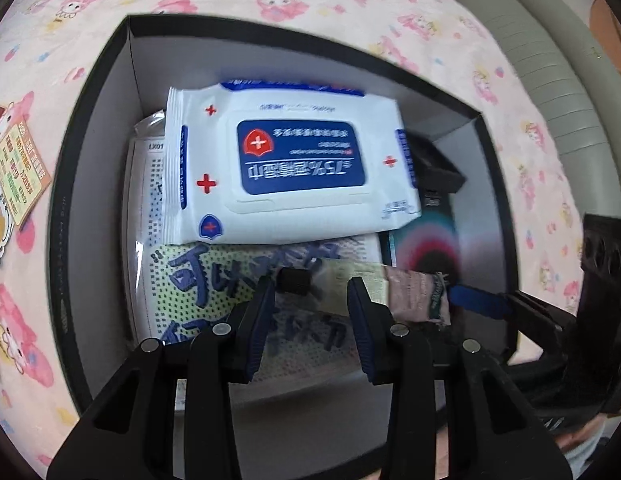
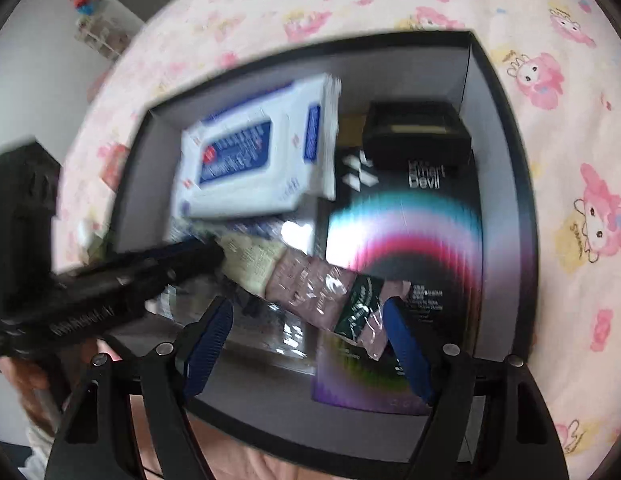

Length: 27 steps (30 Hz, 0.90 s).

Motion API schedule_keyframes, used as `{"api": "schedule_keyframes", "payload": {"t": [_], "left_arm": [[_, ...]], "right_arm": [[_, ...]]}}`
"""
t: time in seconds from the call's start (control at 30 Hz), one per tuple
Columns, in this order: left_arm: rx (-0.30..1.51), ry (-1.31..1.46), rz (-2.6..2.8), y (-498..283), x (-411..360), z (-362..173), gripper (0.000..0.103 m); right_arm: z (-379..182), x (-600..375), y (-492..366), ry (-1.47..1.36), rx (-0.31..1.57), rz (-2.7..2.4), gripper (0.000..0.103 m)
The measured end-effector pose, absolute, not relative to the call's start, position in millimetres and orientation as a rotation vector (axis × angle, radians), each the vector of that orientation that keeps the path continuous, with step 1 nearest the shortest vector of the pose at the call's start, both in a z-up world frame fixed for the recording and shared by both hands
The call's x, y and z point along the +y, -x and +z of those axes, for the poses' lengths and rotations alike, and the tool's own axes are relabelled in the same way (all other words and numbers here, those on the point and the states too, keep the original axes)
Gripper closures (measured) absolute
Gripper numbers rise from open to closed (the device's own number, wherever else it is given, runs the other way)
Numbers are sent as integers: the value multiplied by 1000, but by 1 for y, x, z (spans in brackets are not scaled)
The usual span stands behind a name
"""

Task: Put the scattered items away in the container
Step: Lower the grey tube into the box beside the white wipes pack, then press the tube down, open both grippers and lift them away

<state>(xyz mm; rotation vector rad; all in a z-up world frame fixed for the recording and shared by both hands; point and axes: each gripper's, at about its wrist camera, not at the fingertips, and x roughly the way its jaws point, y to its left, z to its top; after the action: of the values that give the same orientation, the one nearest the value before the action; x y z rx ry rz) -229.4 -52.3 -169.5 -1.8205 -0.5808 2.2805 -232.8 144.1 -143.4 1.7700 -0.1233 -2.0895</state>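
A black box (image 1: 92, 128) lies on the pink bedsheet. Inside lie a white wipes pack (image 1: 286, 160), a dotted bag with blue writing (image 1: 214, 280), a black rainbow carton (image 2: 406, 240) and a small black box (image 2: 416, 132). A pink and cream tube (image 2: 310, 284) lies across the near part of the box. My left gripper (image 1: 310, 296) is open just above the tube's black-capped end (image 1: 293, 281). My right gripper (image 2: 310, 316) is open around the tube's crimped end. The right gripper's blue finger (image 1: 476, 300) shows at the right in the left wrist view.
A printed card (image 1: 20, 168) and a sticker lie on the sheet left of the box. A grey cushioned edge (image 1: 550, 80) runs along the far right. A white wall with small toys (image 2: 86, 4) shows at far left in the right wrist view.
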Motion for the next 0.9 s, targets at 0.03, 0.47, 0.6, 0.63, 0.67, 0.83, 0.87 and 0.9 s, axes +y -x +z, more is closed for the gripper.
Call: {"api": "schedule_keyframes", "payload": {"t": [0.03,0.47,0.6,0.63,0.67,0.83,0.87,0.9], "left_arm": [[-576,1824,2286,231,-51,-171,65],[-516,1855,2434,227,-69,-153,68],[-530,1835,2438,221,-74,-148,74],[-518,1831,2443,218,-73,-147,74],[-494,1827,2453,216,-71,-147,74],[-524,1776,2477,208,-75,-139,74],[-529,1766,2477,206,-75,-137,74],[-520,1759,2479,207,-72,-136,74]], "right_arm": [[-148,142,233,-1782,-96,-2099,27],[-160,124,255,-1788,-215,-2056,18],[-156,110,260,-1735,-144,-2088,18],[-152,110,260,-1701,-145,-2095,18],[-148,111,260,-1670,-144,-2106,18],[-129,121,246,-1570,34,-2250,19],[-127,123,241,-1553,67,-2263,20],[-125,125,238,-1543,79,-2265,20]]}}
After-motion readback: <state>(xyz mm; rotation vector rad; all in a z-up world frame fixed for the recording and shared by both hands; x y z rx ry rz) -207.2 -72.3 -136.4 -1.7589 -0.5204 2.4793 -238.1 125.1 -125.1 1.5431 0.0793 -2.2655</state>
